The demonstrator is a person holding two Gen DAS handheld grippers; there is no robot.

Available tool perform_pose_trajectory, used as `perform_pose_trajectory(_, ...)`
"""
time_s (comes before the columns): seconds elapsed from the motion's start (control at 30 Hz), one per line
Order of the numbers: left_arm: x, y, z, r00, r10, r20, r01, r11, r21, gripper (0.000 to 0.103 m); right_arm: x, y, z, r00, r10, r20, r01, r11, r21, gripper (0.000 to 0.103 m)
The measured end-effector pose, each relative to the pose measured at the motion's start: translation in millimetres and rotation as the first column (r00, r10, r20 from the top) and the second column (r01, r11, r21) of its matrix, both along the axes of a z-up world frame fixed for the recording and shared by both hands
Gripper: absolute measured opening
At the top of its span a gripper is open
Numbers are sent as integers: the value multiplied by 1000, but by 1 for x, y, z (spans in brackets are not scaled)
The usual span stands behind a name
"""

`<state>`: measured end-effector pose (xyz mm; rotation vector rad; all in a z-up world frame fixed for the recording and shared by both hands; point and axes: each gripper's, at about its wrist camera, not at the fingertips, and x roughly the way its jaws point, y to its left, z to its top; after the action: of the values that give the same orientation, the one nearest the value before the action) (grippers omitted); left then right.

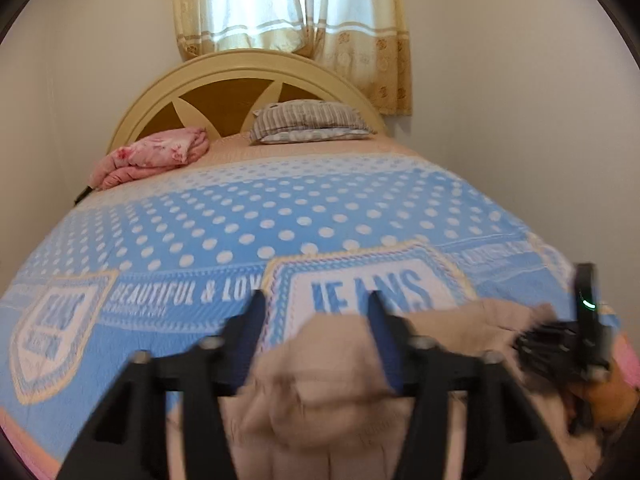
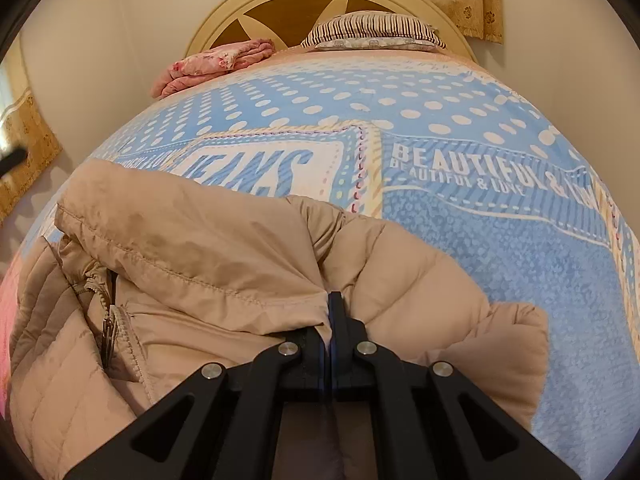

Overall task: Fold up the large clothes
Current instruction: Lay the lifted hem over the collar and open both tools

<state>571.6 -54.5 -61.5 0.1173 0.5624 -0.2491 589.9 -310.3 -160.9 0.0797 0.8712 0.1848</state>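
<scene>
Pinched in the tightly clamped right claw (image 2: pixel 330 320), the beige padded jacket (image 2: pixel 208 264) is held bunched on the bed (image 2: pixel 500 280), while the left claw (image 1: pixel 316 316), parted, is kept around a loose fold, apparently for regripping.

Blue dotted blanket (image 1: pixel 280 216) mid-frame lies bare, open passage. Beige jacket (image 2: pixel 208 264) bulks across lower frame. Pink bundle (image 1: pixel 152 156) upper left, striped pillow (image 1: pixel 308 122) by headboard (image 1: pixel 240 80) block far end.
</scene>
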Motion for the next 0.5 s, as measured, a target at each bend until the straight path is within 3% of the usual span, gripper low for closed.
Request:
perform_pose_trajectory(0.07, 20, -11, -21, 998, 31, -53, -28, 997, 65, 59, 1, -6, -1, 1000, -14, 1, 14, 999, 45, 0)
perform_pose_trajectory(0.1, 30, -13, -38, 991, 57, -117, -46, 995, 94, 54, 2, -10, -1, 1000, -24, 0, 24, 997, 67, 0)
perform_pose_trajectory(0.17, 35, -13, -71, 972, 89, -218, -65, 991, 115, 53, 4, -14, -2, 999, -38, 1, 37, 995, 91, 0)
perform_pose_trajectory(0.27, 17, -19, -105, 968, 123, -220, -79, 977, 198, 56, 8, -11, -2, 999, -33, 11, 31, 995, 95, 0)
perform_pose_trajectory(0.37, 16, -17, -111, 964, 149, -219, -105, 974, 200, 61, 7, -9, 1, 1000, -27, 16, 25, 995, 100, 4)
perform_pose_trajectory(0.4, 17, -15, -112, 961, 160, -227, -116, 974, 195, 66, 3, -9, 7, 999, -35, 26, 33, 995, 90, 10)
perform_pose_trajectory(0.5, 24, -7, -113, 953, 174, -249, -137, 978, 159, 71, -12, -16, 34, 995, -90, 53, 86, 994, 63, 54)
